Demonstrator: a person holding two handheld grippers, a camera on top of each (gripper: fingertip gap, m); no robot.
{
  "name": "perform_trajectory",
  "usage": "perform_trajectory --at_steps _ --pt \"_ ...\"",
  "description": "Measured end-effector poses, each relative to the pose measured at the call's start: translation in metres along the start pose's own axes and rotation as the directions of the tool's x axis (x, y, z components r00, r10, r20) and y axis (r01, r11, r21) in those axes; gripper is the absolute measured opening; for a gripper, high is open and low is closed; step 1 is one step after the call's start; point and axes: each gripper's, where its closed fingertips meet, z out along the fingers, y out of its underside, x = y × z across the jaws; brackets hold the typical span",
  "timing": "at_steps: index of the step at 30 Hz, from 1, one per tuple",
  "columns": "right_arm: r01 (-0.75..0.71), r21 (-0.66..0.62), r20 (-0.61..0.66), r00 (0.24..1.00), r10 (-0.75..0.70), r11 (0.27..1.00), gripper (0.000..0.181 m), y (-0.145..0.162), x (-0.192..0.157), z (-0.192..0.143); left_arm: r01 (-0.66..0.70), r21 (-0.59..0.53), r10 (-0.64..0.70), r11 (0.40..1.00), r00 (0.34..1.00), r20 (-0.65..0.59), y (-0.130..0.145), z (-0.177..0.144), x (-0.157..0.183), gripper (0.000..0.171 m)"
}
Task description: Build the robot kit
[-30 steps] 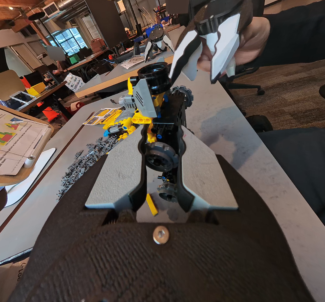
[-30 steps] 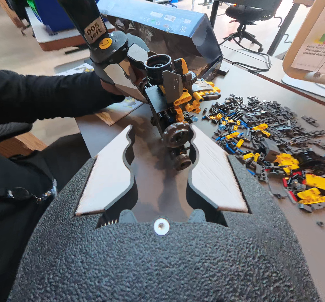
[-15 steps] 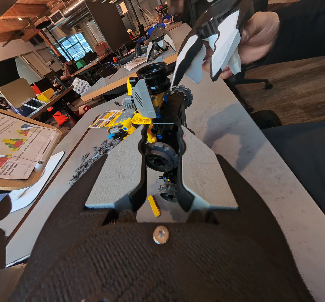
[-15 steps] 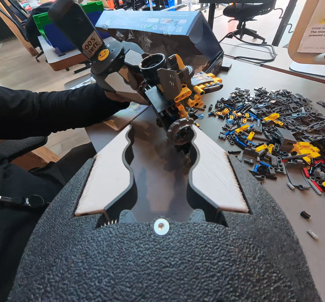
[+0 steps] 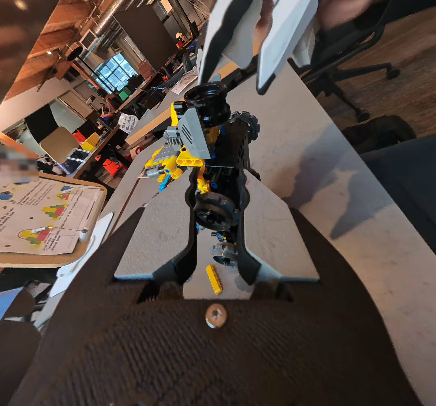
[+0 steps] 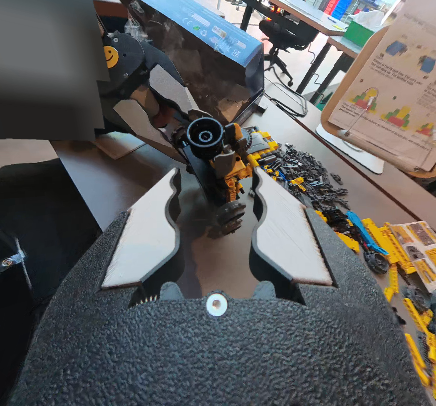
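A black and yellow brick vehicle model stands tilted on the grey table, with a black wheel rim at its top end. My left gripper is shut on the model's black body, just above a grey wheel hub. My right gripper hangs open and empty right above the rim. In the right wrist view the model lies just beyond my open right gripper, with the rim facing me. The left gripper holds the model from the far left.
A pile of loose grey, blue and yellow pieces lies right of the model, with yellow parts and a booklet nearer. An open blue box stands behind. An instruction board stands at right. A small yellow piece lies under the left gripper. My right fingertips sit around 6 centimeters from my left ones. From the left gripper's tips to the small yellow piece is close to 15 centimeters.
My right gripper has moved in close above the model's rim, still open. The model now sits between its fingertips instead of beside the right finger. My left gripper keeps its hold.
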Motion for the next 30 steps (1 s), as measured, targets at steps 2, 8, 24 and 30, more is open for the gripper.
perform_trajectory --at_steps 2,8,24,30 --pt "0.040 -0.009 -0.030 0.999 -0.040 0.999 0.056 -0.004 -0.003 -0.004 -0.040 -0.024 0.040 0.999 0.999 0.012 0.001 0.002 0.004 0.031" --pt "0.271 -0.177 -0.122 0.948 -0.295 0.946 0.043 0.013 -0.011 -0.005 -0.129 -0.066 0.130 0.989 0.991 0.023 0.002 0.010 0.017 0.031" --pt "0.143 -0.048 -0.012 0.990 -0.144 0.989 0.056 0.052 -0.015 0.002 0.052 0.131 -0.027 0.990 0.983 -0.183 0.006 -0.015 0.008 0.031" --pt "0.088 0.052 0.099 0.991 -0.093 0.995 0.057 0.075 -0.018 0.012 0.156 0.207 -0.096 0.966 0.957 -0.273 0.008 -0.023 0.003 0.031"
